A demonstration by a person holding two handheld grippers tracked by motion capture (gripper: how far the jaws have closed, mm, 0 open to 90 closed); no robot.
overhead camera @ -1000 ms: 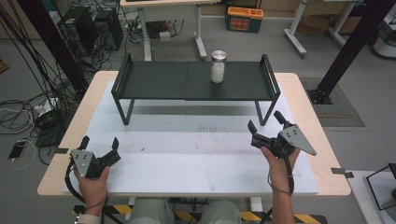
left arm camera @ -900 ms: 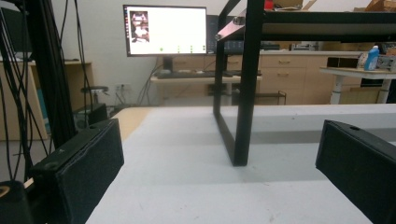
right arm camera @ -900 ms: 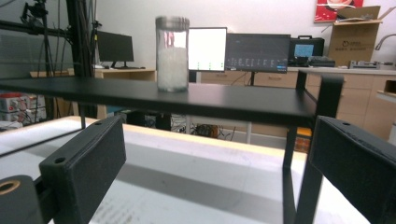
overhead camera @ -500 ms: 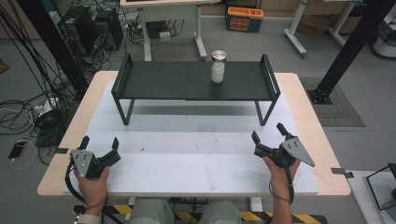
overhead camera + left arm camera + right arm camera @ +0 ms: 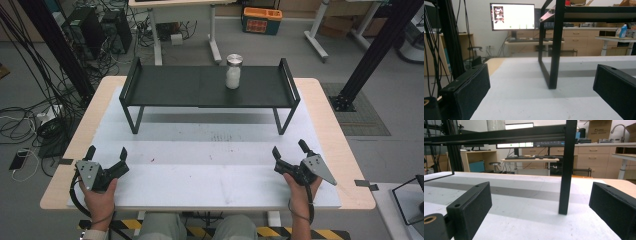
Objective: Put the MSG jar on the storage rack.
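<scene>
A glass jar (image 5: 233, 71) with a metal lid and white contents stands on a black raised shelf (image 5: 175, 86) at the back of the table. My left gripper (image 5: 107, 152) rests near the front left edge, open, nothing between its jaws. My right gripper (image 5: 290, 148) sits near the front right, also open and empty. From the left gripper view (image 5: 541, 95) the shelf's left leg (image 5: 554, 50) rises just ahead. In the right gripper view (image 5: 540, 212) the shelf's right leg (image 5: 567, 167) stands ahead, and the jar's base (image 5: 495, 125) shows above the shelf top.
A white mat (image 5: 210, 165) covers the wooden table (image 5: 340, 150). Under the shelf is open room. Cables (image 5: 30, 120), computer towers and an orange crate (image 5: 263, 20) lie on the floor beyond. A black post (image 5: 370, 55) stands at the right.
My right gripper has drawn back toward the front edge of the table. The left gripper and the jar have stayed put.
</scene>
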